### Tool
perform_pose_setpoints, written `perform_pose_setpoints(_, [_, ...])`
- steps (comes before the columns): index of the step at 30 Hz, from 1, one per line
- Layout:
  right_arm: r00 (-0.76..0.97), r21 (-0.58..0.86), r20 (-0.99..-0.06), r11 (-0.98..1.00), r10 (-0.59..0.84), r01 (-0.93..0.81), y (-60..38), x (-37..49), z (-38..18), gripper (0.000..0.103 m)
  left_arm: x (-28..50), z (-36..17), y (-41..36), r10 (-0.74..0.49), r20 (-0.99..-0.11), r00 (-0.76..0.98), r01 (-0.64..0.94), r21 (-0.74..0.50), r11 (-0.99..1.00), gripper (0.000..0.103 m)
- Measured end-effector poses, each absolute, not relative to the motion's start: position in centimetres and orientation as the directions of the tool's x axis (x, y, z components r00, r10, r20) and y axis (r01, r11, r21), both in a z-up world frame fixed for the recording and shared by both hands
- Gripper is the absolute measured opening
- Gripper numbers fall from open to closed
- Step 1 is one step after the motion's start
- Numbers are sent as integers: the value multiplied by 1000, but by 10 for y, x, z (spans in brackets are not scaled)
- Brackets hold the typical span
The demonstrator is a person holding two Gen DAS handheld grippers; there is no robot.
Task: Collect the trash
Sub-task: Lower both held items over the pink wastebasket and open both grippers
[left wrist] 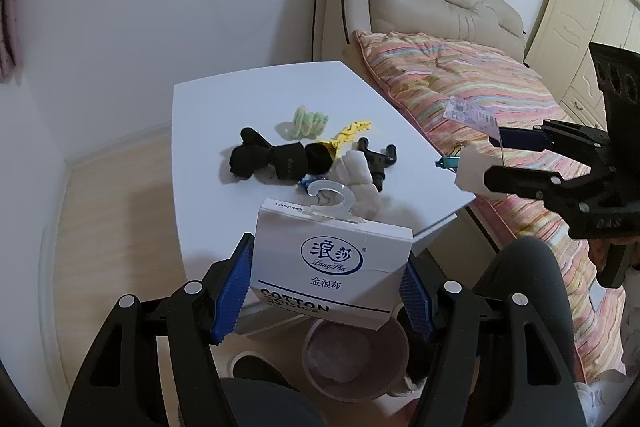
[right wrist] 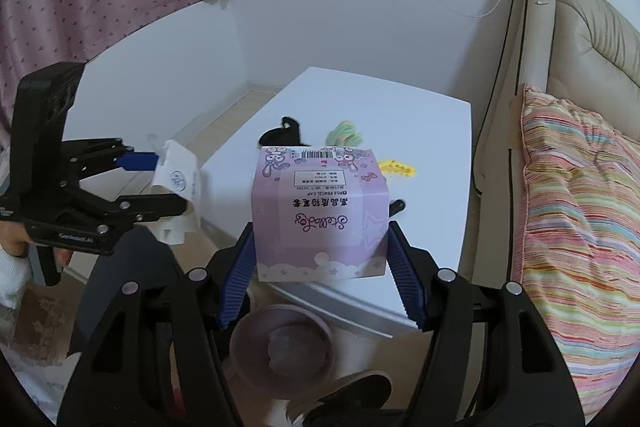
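Observation:
My left gripper [left wrist: 326, 285] is shut on a white cotton-socks package [left wrist: 332, 263] with a clear plastic hook, held in the air above a round pinkish trash bin [left wrist: 356, 359] on the floor. My right gripper [right wrist: 320, 267] is shut on a purple cartoon pencil-cap box [right wrist: 320, 215], also above the bin [right wrist: 282, 343]. In the left wrist view the right gripper [left wrist: 494, 159] shows at the right with the box [left wrist: 472, 115]. In the right wrist view the left gripper [right wrist: 172, 183] shows at the left with the socks package [right wrist: 178, 179].
A white table [left wrist: 224, 115] holds black socks [left wrist: 276, 159], a green hair tie [left wrist: 306, 123], a yellow clip [left wrist: 352, 133], a white sock [left wrist: 362, 179] and a black hook piece [left wrist: 378, 159]. A bed with a striped quilt [left wrist: 480, 83] stands to the right. My knees are near the bin.

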State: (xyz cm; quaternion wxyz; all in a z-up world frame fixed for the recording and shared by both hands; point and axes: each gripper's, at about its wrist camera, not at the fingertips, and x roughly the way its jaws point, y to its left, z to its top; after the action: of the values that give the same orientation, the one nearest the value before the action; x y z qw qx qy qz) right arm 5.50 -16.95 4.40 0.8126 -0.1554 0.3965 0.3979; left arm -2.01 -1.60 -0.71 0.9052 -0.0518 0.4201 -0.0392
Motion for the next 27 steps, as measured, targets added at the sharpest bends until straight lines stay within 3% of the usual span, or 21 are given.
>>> perform_pose_setpoints(25, [224, 109, -841, 559, 492, -822, -169, -17, -13, 63, -71, -21, -25, -117, -774, 622, -1, -150, 989, 65])
perform_pose_setpoints(26, [220, 107, -844, 554, 490, -825, -167, -18, -15, 70, -72, -21, -25, -118, -773, 623, 0, -151, 989, 65])
perform_pose_setpoints(27, [218, 104, -846, 551, 487, -828, -166, -19, -16, 84, -72, -20, -24, -117, -772, 624, -1, -150, 989, 65])
